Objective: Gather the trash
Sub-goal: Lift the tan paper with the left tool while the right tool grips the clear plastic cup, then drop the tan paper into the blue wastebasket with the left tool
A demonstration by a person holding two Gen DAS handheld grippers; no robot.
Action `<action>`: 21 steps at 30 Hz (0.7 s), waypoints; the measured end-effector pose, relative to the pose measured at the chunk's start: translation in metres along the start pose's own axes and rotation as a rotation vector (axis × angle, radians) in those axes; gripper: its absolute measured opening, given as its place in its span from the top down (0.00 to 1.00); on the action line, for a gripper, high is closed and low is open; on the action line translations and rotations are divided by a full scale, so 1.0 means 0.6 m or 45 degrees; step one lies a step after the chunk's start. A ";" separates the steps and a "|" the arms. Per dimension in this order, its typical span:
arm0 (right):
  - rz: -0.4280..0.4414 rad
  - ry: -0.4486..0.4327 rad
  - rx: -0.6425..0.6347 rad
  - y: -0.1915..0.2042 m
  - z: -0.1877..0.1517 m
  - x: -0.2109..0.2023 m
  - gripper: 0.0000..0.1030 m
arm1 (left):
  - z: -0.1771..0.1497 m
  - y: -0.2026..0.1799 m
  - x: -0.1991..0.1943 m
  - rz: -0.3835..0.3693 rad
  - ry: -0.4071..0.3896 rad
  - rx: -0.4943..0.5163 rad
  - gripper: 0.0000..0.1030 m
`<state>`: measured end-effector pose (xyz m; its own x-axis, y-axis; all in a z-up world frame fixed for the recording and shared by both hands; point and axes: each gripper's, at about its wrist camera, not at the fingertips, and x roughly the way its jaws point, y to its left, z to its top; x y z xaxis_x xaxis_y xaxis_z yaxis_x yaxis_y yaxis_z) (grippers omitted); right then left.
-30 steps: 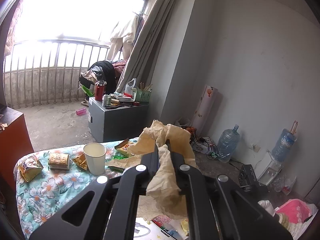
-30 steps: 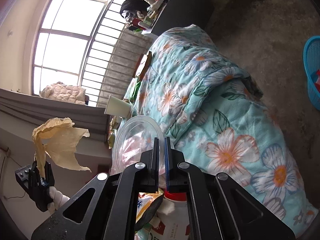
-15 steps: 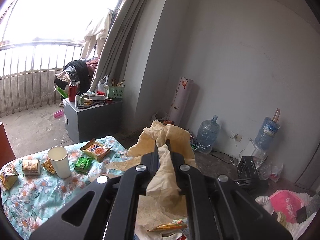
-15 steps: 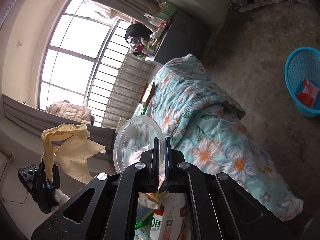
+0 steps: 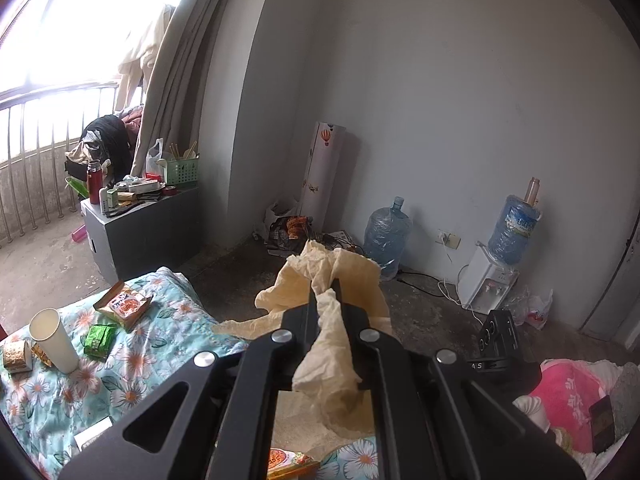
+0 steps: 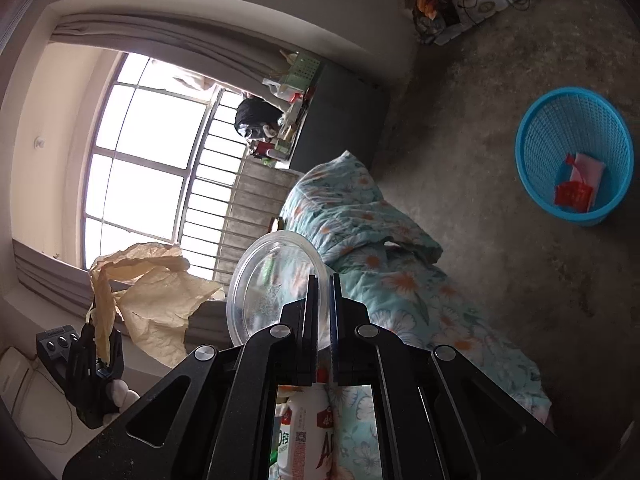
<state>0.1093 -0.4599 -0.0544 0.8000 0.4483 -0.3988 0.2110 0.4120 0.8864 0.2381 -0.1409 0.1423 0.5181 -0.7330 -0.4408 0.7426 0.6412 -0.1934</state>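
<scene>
Messy bedroom with a flowery quilt (image 5: 168,332) on the bed and bare concrete floor. We've got crumpled yellowish paper (image 5: 336,320) pinched tight in our left gripper (image 5: 325,300), held up over the bed's right edge. Our right gripper (image 6: 324,300) is clamped on the rim of a clear plastic lid (image 6: 268,280). Blue basket (image 6: 532,176) sits on the floor, far right, red wrappers inside. Paper cup (image 5: 52,340) and snack packs (image 5: 124,304) stay on the quilt, left.
</scene>
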 end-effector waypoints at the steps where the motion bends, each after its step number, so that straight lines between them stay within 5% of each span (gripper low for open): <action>1: 0.002 -0.011 0.012 -0.007 0.003 -0.005 0.97 | 0.000 -0.008 0.012 -0.007 0.013 0.009 0.96; 11: -0.038 -0.149 0.135 -0.091 0.034 -0.059 0.97 | -0.002 -0.081 0.177 -0.088 0.210 0.032 0.96; 21: -0.215 -0.355 0.294 -0.207 0.080 -0.112 0.97 | -0.044 -0.157 0.439 -0.159 0.503 -0.023 0.96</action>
<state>0.0560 -0.5792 -0.1263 0.8584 0.1435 -0.4924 0.4479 0.2582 0.8560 0.2936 -0.3886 0.0214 0.2188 -0.6644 -0.7146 0.7801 0.5591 -0.2809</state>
